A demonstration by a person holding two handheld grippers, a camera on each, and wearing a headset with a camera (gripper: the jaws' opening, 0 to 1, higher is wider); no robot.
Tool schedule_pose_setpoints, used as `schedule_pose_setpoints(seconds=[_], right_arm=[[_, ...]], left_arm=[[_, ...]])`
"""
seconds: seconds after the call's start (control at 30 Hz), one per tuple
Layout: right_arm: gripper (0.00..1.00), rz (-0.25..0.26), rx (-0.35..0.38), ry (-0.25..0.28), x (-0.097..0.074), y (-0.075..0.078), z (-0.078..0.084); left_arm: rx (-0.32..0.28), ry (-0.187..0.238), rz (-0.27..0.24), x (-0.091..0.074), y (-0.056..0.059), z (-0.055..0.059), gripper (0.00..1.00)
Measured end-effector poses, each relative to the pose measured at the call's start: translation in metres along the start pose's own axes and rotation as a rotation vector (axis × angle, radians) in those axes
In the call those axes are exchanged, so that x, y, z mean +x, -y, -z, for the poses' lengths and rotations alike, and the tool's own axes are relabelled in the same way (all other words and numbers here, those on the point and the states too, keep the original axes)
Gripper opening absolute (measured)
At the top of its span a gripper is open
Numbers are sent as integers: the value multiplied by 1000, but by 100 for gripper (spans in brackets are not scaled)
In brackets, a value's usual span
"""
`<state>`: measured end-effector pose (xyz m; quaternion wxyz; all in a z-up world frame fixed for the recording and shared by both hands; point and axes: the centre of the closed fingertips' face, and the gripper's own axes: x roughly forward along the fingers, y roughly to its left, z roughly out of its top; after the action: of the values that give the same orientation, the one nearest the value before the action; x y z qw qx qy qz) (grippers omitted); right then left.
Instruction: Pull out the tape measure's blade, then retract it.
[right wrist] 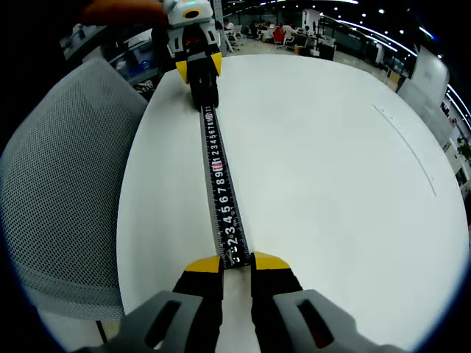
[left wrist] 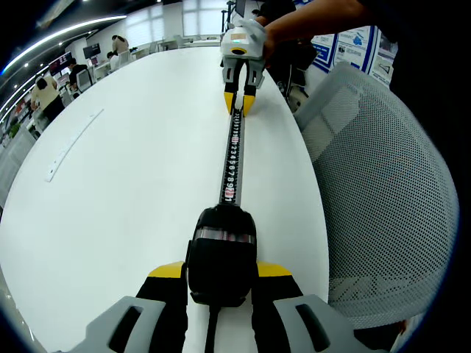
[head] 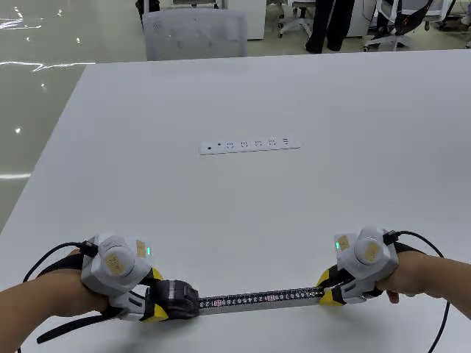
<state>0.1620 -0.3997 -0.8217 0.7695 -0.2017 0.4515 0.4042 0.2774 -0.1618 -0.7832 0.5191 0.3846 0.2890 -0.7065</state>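
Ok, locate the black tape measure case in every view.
Head view: black tape measure case at bottom left.
Left gripper view: case bottom centre, between the jaws.
Right gripper view: case top, left of centre.
Shared landmark: the numbered metal blade leaving it.

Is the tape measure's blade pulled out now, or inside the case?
Pulled out. The blade runs from the black case, clamped in the left gripper, across to the right gripper, whose jaws pinch its end.
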Motion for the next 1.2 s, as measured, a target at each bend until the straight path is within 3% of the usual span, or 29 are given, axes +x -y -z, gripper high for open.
schedule_pose_setpoints(seconds=[0.9,1.13,1.2], right_arm=[[14,-9,-22,-23,1,-1,-2],[14,8,-14,-32,1,-2,-2],[14,27,17,-35,0,-2,-1]], left_arm=[[1,17,-6,0,0,-3,31],[-5,15,-7,1,-1,-4,31],[-9,20,-11,0,0,-4,32]])
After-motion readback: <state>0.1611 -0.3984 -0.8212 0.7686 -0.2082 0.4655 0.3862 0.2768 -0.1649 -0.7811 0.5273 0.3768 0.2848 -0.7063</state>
